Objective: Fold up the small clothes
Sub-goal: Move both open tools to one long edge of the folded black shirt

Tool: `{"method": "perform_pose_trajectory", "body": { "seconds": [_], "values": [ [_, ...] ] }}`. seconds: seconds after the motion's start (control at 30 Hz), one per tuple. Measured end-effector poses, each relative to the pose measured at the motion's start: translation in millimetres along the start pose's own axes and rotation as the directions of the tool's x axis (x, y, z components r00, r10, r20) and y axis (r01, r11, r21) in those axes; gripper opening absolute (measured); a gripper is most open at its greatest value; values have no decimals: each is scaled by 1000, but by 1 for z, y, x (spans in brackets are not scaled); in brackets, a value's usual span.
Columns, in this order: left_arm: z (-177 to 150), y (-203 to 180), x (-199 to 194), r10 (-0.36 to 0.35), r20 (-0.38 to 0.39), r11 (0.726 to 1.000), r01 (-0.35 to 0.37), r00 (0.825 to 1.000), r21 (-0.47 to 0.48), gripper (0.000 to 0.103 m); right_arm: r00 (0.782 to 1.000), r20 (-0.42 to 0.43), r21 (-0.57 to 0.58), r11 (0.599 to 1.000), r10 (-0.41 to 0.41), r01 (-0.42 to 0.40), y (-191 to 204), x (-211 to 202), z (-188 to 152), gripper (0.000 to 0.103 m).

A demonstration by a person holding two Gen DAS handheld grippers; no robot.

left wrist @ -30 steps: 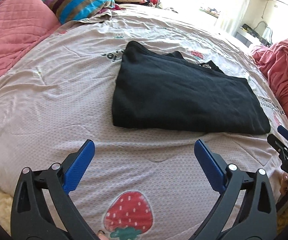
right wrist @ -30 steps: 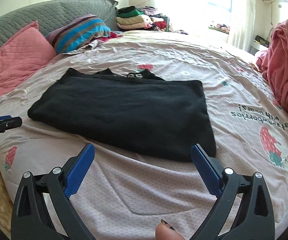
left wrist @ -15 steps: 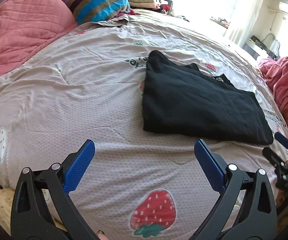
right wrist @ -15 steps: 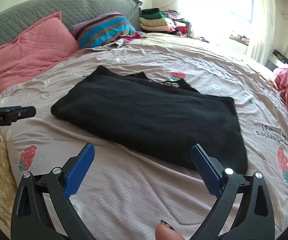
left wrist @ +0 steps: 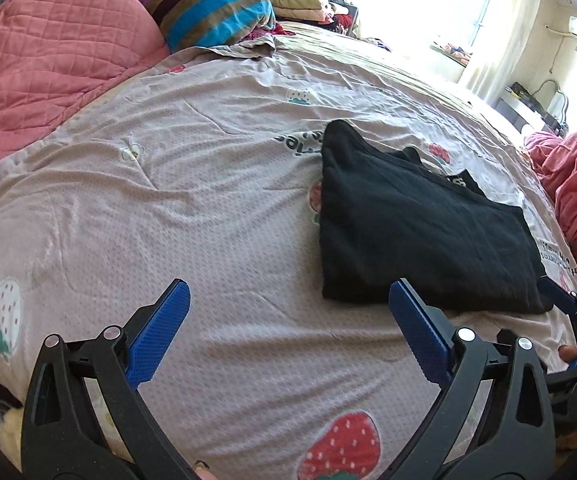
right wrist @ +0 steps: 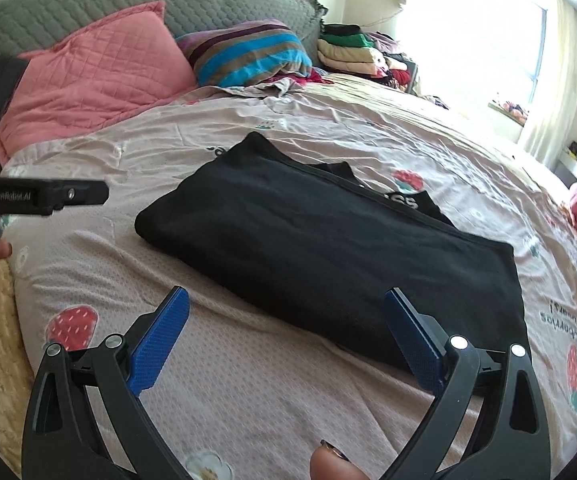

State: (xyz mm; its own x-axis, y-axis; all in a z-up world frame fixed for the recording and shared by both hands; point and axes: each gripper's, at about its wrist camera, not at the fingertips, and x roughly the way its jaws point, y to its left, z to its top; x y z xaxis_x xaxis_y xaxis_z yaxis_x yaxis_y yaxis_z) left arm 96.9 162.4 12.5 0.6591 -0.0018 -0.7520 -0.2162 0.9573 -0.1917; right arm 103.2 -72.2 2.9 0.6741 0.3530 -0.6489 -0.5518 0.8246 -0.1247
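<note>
A folded black knit garment [right wrist: 328, 256] is seen lying flat on a mauve-grey, dimple-textured bedsheet printed with strawberries [right wrist: 248, 392], shaped as a broad rectangle with a soft, matte weave and rounded folded edges. A second layer bearing white lettering is glimpsed at its far edge. The left gripper [left wrist: 288, 332] is held with its black plastic arms spread wide and its blue ribbed pads [left wrist: 160, 332] empty above the sheet; the garment is placed ahead and to its right, not touched. The right gripper [right wrist: 286, 330] is likewise held wide apart and empty, with the garment directly ahead and its near edge lying between the blue pads [right wrist: 162, 336]. Well beyond both grippers, a quilted pink pillow [right wrist: 96, 76], a striped blue, brown and purple cushion [right wrist: 248, 52] and a padded grey headboard [right wrist: 128, 4] are seen.
</note>
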Motion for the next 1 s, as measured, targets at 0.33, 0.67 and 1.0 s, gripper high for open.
{"method": "perform_pose_trajectory", "body": {
  "seconds": [0.33,0.67,1.0],
  "values": [
    [21,17,21,17,-22,1000,-17,1000,-17,93,999,-40,-100,995,-8,4,33,38,9,97],
    [42,17,46,29,-47,1000,-30,998,-10,93,994,-81,-217,974,-79,60,58,83,19,97],
    [51,18,70,86,-66,996,-85,994,5,93,992,-57,-270,959,-108,89,64,106,34,97]
  ]
}}
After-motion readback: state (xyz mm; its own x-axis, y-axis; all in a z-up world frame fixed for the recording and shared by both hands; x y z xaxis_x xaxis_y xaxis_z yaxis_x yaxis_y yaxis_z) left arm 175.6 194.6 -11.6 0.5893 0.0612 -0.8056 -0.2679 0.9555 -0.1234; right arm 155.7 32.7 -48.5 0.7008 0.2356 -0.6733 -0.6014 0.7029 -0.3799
